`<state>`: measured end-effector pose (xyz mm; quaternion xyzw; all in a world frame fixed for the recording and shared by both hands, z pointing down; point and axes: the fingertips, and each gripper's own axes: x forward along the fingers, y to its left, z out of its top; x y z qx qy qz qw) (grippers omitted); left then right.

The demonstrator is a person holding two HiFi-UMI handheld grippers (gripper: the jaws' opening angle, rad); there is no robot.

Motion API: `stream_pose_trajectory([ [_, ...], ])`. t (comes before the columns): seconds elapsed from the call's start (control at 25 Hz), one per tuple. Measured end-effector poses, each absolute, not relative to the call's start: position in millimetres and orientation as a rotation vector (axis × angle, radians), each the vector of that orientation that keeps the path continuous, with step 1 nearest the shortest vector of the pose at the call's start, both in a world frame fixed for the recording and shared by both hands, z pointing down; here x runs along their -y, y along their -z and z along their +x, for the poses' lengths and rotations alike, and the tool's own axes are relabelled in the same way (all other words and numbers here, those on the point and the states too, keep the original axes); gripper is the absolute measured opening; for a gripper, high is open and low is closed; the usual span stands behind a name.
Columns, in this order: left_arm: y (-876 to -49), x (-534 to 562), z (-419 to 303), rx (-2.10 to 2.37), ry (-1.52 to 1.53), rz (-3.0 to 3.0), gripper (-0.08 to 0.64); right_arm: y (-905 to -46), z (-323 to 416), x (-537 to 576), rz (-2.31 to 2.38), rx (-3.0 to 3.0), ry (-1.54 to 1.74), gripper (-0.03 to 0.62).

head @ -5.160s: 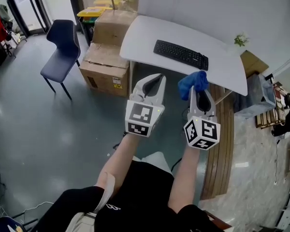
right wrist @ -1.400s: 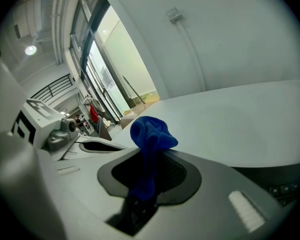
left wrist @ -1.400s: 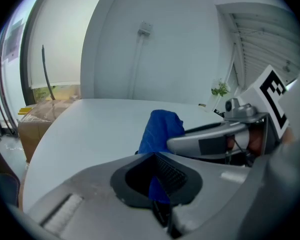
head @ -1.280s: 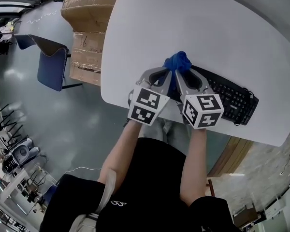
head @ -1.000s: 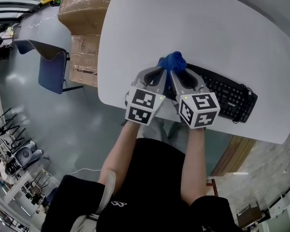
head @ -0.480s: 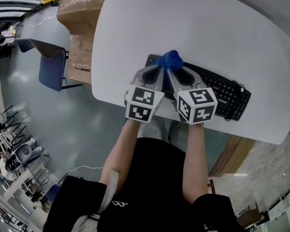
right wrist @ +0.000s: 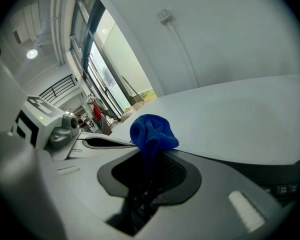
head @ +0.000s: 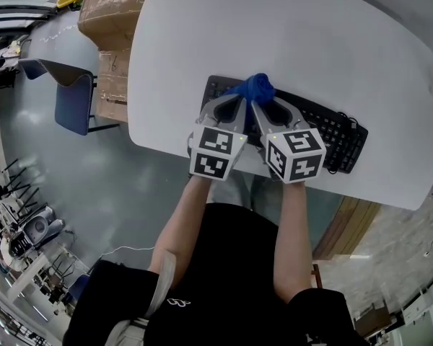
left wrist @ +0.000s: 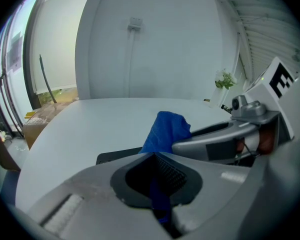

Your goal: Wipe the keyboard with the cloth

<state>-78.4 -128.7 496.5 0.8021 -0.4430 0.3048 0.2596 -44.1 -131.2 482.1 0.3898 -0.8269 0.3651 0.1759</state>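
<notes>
A black keyboard lies on the white table near its front edge. A bunched blue cloth sits over the keyboard's left part. My left gripper and right gripper meet tip to tip at it, both shut on the cloth. In the left gripper view a strip of cloth runs down between the jaws, and the keyboard shows just beyond. In the right gripper view the cloth stands above the shut jaws, with keys visible under them.
Cardboard boxes and a blue chair stand on the floor left of the table. A small plant is at the table's far side. A wooden strip runs along the floor at the right.
Five seconds ago I stood away from the table with only the right gripper holding the cloth. Both grippers now hold it on the keyboard, and it has slid slightly right from the left end.
</notes>
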Motion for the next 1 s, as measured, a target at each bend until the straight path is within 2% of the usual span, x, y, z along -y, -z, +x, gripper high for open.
stream_pose_trajectory([
  [1.0,-499.5,114.7,-5.7,1.113,-0.841,2.255,-0.002,-483.1,27.5,114.0,1.231,2.297,-1.041,0.087],
])
